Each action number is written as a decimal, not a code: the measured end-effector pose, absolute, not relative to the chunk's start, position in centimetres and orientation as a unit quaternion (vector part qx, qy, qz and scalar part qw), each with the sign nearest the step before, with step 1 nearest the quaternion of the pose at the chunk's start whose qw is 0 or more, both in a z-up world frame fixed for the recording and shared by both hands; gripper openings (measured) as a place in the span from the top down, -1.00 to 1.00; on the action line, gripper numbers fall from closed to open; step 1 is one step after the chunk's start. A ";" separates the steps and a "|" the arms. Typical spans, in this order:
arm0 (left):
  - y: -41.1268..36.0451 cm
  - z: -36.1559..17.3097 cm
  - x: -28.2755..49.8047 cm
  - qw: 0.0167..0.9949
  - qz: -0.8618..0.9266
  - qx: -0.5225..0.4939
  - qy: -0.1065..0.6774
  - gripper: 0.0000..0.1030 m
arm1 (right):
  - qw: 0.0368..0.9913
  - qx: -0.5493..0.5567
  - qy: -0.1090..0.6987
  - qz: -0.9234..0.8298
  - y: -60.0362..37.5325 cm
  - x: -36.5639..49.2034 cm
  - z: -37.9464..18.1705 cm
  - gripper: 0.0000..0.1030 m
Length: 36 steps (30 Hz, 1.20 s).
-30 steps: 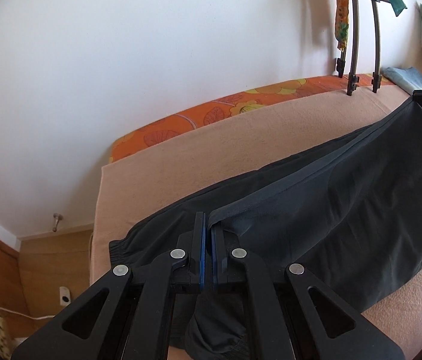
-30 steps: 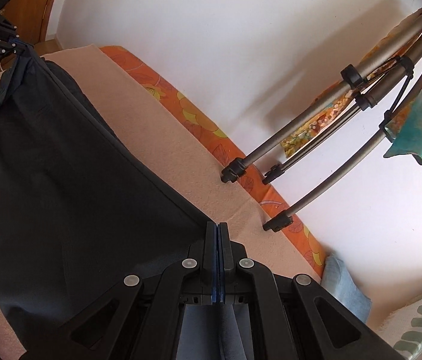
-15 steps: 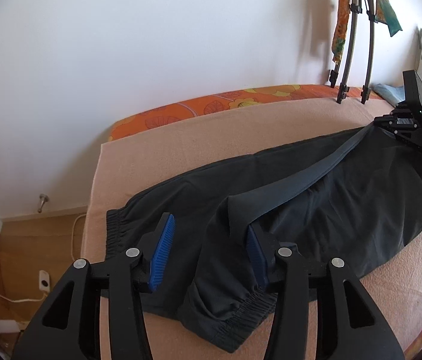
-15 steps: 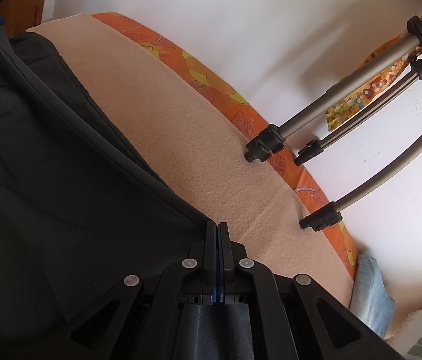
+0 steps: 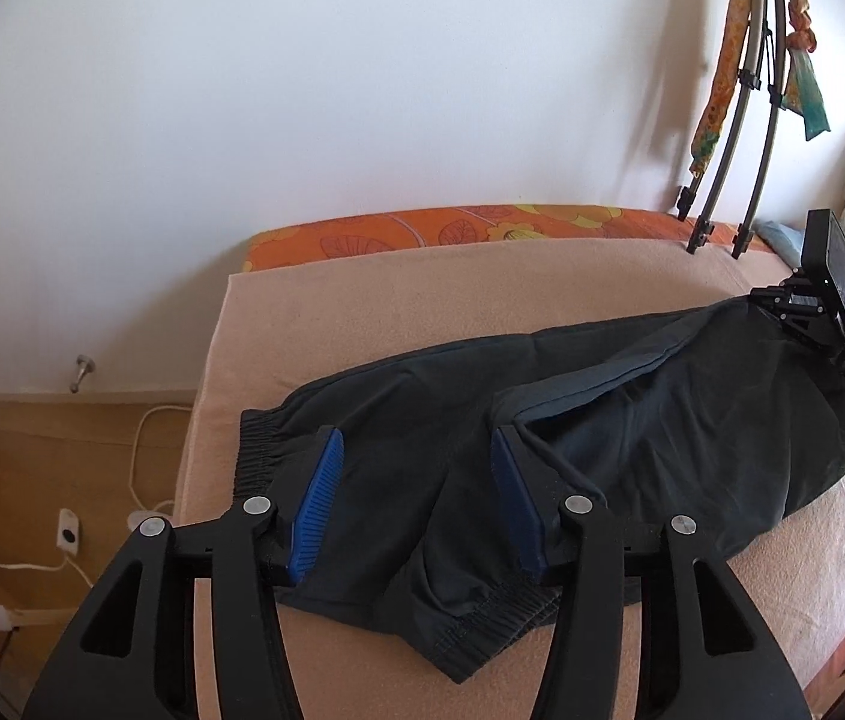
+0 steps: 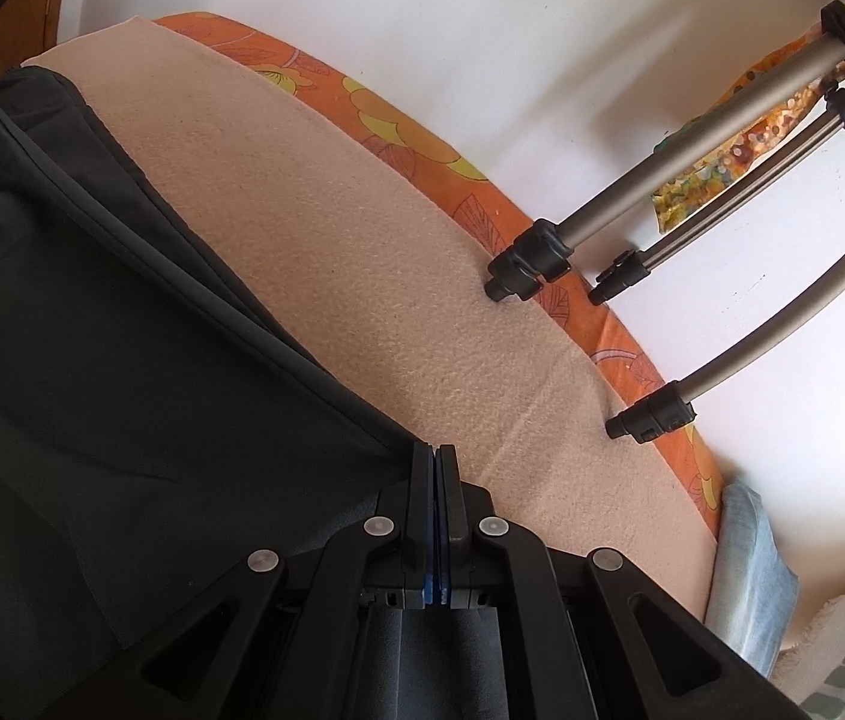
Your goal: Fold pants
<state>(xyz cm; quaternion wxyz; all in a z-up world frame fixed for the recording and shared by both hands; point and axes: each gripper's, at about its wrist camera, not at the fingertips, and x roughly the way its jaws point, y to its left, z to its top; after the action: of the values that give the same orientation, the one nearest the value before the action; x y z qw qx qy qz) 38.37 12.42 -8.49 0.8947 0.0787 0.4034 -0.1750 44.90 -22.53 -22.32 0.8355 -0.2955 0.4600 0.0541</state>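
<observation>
Since a second ago, my left hand-held gripper [image 5: 413,483] has released the pants [image 5: 632,420]; its jaws are opening, astride the cuff end without pressing it. My right hand-held gripper [image 6: 436,468] stays clamped on the waist end, now lowered onto the bed [image 6: 362,240]. Tripod legs [image 6: 650,252] stand just beyond, clear of the cloth. The pants lie flat lengthwise between both grippers.

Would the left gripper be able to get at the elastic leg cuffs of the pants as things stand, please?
Probably yes: the left gripper, jaws opening and pressing on nothing, hangs just above the cuffs of the pants, with nothing lying between.
</observation>
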 end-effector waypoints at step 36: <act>16.0 -13.5 41.0 0.892 -0.112 0.008 0.439 0.82 | 0.850 -0.259 0.451 0.080 -22.6 43.7 -20.3 1.00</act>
<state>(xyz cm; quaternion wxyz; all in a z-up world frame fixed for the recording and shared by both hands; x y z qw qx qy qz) 41.01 15.95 -13.46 0.8916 0.0076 0.4387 -0.1117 43.67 -22.57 -20.27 0.8502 -0.2594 0.4511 0.0797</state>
